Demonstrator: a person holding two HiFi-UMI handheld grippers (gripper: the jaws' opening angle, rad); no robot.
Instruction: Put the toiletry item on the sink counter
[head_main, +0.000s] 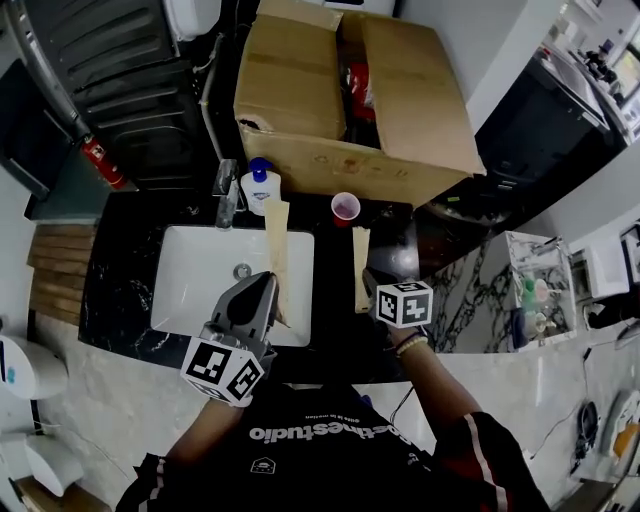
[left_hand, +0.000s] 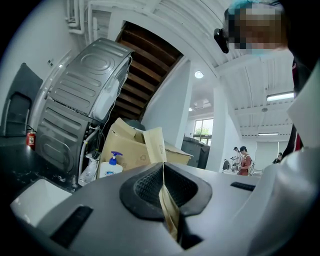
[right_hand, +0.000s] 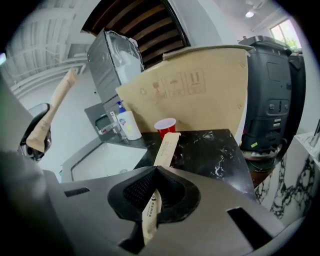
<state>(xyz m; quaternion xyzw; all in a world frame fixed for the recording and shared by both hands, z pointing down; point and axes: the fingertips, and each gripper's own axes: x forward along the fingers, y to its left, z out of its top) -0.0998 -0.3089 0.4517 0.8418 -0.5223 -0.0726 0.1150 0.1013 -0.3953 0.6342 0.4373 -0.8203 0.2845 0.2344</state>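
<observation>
Each gripper pinches a long brown paper toiletry packet. My left gripper (head_main: 268, 282) is shut on one packet (head_main: 277, 245) over the white sink (head_main: 190, 262); in the left gripper view that packet (left_hand: 156, 146) stands up from the shut left gripper (left_hand: 166, 202). My right gripper (head_main: 370, 282) is shut on the other packet (head_main: 360, 262) above the black marble counter (head_main: 330, 300). In the right gripper view this packet (right_hand: 166, 146) runs from the right gripper (right_hand: 154, 202) toward a red cup (right_hand: 165, 126). I cannot tell whether its far end touches the counter (right_hand: 210, 152).
A big open cardboard box (head_main: 350, 100) stands behind the counter. A pump soap bottle (head_main: 260, 185) and the faucet (head_main: 226, 196) sit at the sink's back edge, and the red cup (head_main: 345, 207) is beside them. A dark appliance (right_hand: 274, 95) stands to the right.
</observation>
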